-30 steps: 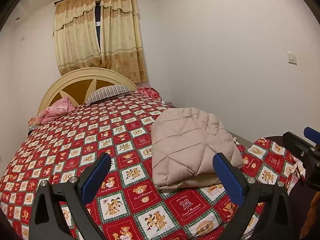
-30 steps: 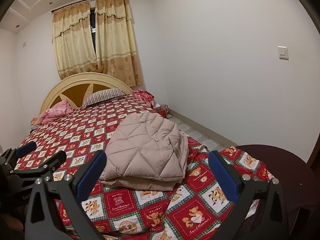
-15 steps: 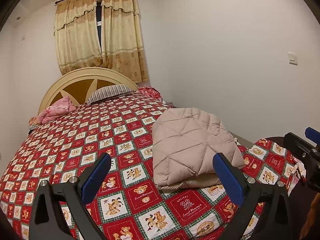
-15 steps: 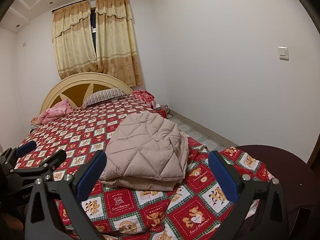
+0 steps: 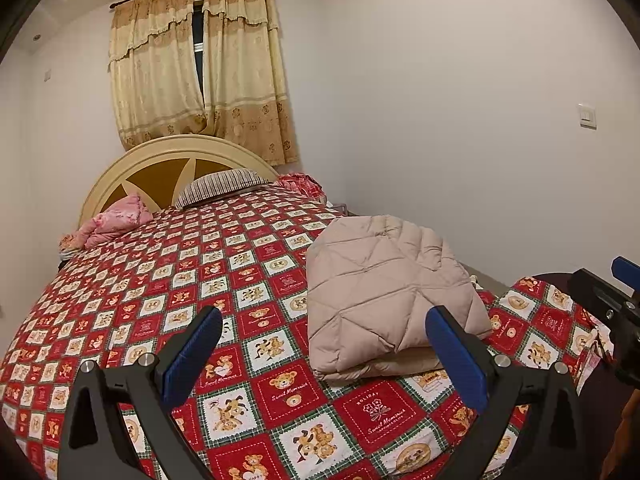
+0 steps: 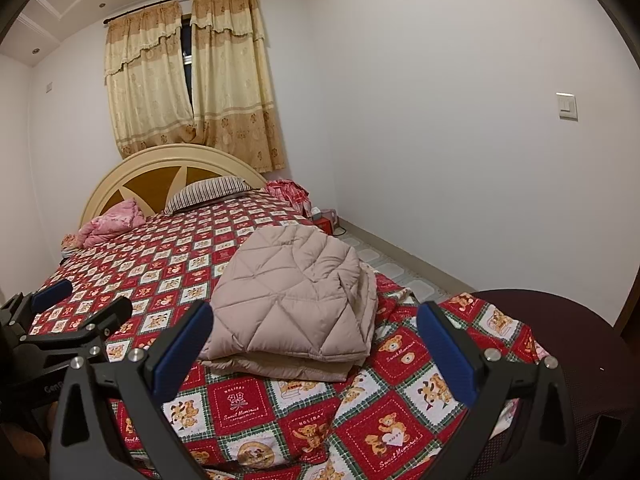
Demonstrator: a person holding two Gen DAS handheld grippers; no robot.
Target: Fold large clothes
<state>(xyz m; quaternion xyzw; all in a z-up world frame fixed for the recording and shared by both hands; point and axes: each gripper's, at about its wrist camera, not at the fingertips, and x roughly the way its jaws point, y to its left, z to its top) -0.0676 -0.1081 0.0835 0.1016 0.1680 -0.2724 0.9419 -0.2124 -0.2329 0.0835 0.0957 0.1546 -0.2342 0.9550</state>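
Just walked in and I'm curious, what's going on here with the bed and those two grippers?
A person holds a gripper in each hand over the bed. A beige quilted jacket lies folded in a neat stack on the bedspread. The left gripper and right gripper are both open, empty and apart from the jacket, so the fold looks finished.
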